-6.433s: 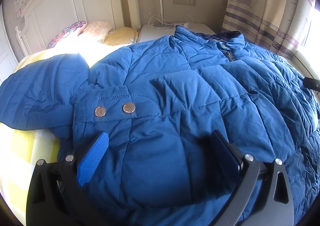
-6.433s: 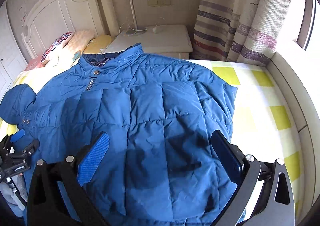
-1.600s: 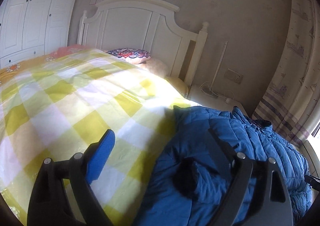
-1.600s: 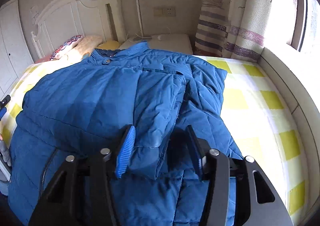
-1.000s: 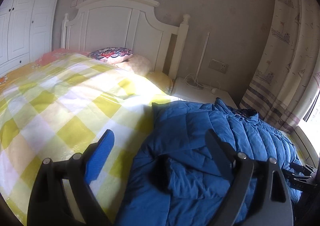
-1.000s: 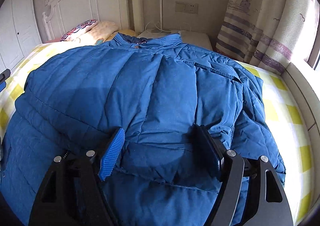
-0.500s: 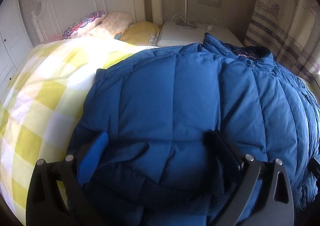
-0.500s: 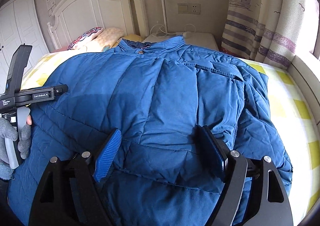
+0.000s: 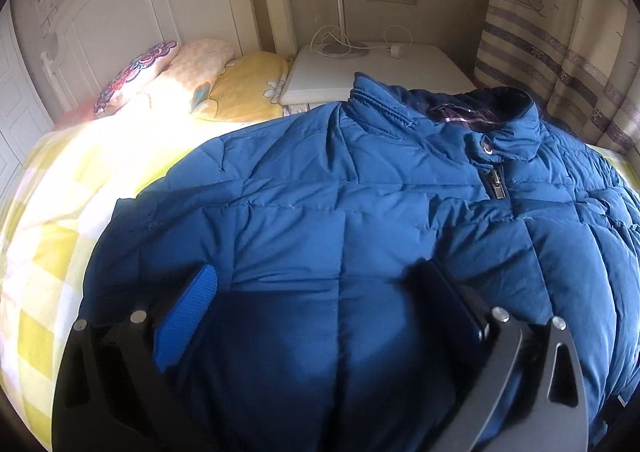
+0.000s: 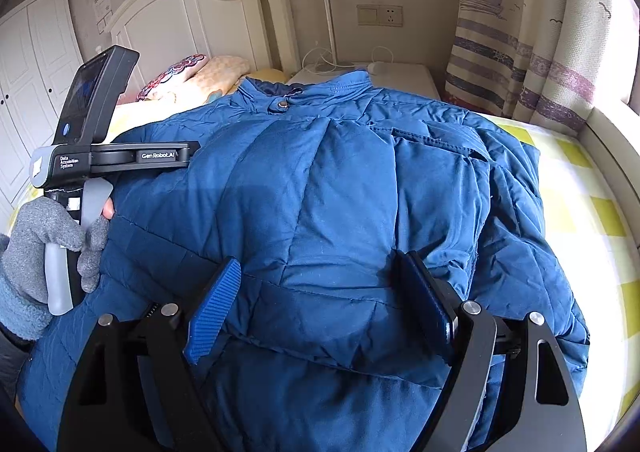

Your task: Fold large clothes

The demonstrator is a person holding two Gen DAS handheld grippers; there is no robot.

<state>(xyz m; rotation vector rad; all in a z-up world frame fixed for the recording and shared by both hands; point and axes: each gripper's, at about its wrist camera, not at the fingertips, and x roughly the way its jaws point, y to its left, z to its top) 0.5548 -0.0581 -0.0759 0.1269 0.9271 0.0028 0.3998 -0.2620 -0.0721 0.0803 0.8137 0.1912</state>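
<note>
A big blue quilted down jacket lies on the bed, collar toward the headboard, both sleeves folded in over its body. It also fills the right wrist view. My left gripper is open, jaws wide apart, low over the jacket's left half with nothing between the pads. My right gripper is open over the folded sleeve on the jacket's right half, holding nothing. The left gripper's body and a gloved hand show at the left of the right wrist view.
The bed has a yellow-and-white checked sheet. Pillows lie by the white headboard. A white nightstand with a lamp pole and cables stands behind the collar. Striped curtains and a window ledge are at the right.
My left gripper has swung from the bare sheet at the left onto the jacket and moved up toward the collar. My right gripper let go of the sleeve, opened and stays over it.
</note>
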